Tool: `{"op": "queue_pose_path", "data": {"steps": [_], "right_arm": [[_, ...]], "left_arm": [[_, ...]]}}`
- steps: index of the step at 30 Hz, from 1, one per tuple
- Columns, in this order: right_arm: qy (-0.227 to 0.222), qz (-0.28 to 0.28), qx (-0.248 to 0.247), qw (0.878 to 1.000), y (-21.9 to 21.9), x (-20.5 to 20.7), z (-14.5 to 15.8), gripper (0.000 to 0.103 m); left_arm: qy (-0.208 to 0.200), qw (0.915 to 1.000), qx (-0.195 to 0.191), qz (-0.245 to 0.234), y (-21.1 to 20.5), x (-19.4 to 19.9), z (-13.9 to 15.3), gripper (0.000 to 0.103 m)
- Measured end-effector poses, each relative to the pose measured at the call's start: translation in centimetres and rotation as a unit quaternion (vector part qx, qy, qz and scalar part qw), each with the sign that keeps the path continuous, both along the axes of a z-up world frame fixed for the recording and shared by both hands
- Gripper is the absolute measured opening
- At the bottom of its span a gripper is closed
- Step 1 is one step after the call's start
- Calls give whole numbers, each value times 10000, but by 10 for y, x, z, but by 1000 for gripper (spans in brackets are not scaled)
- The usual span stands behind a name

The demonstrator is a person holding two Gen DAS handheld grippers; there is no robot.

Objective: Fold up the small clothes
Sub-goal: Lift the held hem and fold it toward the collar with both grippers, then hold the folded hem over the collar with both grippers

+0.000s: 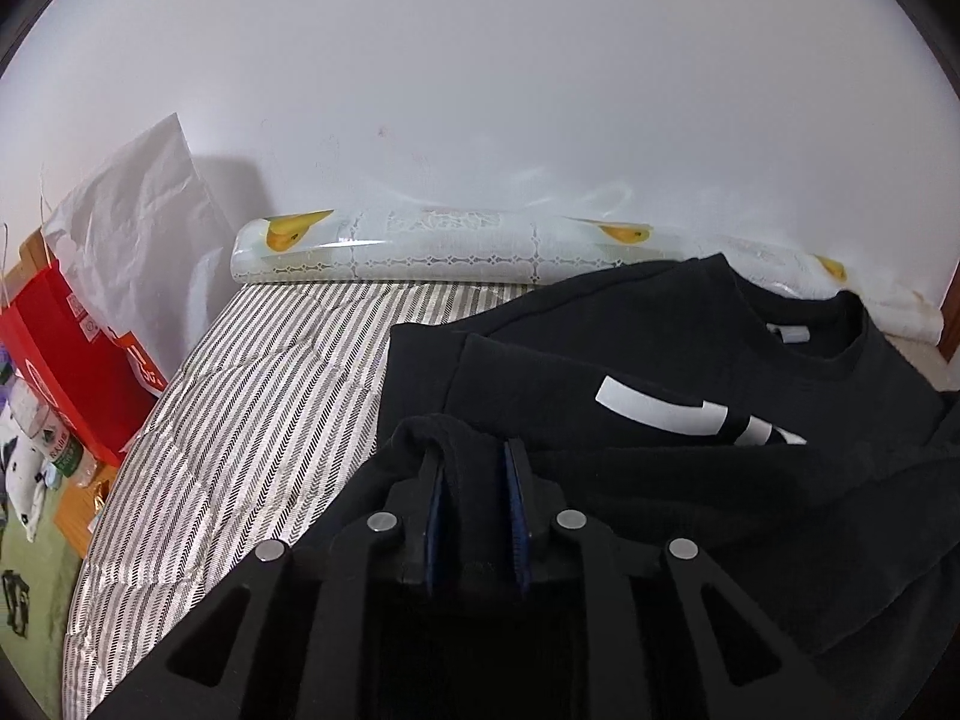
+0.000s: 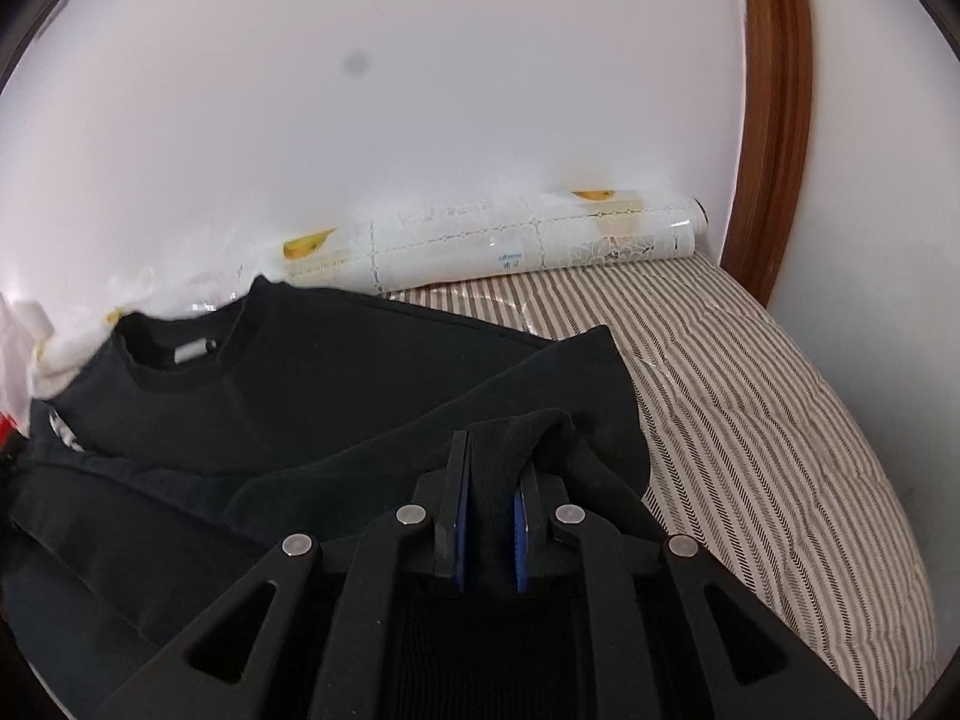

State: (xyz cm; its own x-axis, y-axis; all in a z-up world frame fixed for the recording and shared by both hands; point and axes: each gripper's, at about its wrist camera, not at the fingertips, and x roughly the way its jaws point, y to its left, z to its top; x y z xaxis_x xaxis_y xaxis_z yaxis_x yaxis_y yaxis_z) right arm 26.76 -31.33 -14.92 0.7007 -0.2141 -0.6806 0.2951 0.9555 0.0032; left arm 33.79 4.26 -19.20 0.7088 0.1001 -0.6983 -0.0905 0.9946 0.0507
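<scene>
A black sweatshirt (image 1: pixel 690 360) lies on a striped mattress (image 1: pixel 252 420), with its collar toward the white wall (image 1: pixel 480 90) and a white label visible inside the neck. The left gripper (image 1: pixel 474 468) has its jaws closed narrowly on a bunched fold of the sweatshirt's edge, and the cloth stands up between the blue pads (image 1: pixel 515 498). The right gripper (image 2: pixel 495 474) does the same on its side: the jaws pinch a raised fold of black cloth between them. In the left view a white printed stripe (image 1: pixel 660 411) shows on the chest of the garment, and part of the cloth is already folded over it. In the right view one sleeve lies across the body toward the mattress edge. Behind the sweatshirt, along the wall, lies a roll (image 1: pixel 420 246) of patterned sheet with yellow pictures. At the left of the mattress stand a red bag (image 1: pixel 72 360) and a white paper bag (image 1: pixel 132 222). At the right a brown wooden frame (image 2: pixel 774 120) goes up along the wall.
</scene>
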Motion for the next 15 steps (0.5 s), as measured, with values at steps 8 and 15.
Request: {"op": "queue_pose_path", "data": {"steps": [8, 15], "right_arm": [[150, 48, 0, 9999, -1, 6, -6, 15], [158, 37, -30, 9999, 0, 6, -6, 15]], "left_arm": [[-66, 9998, 180, -9, -5, -2, -2, 21], [-84, 9998, 162, 23, -6, -4, -2, 27]]}}
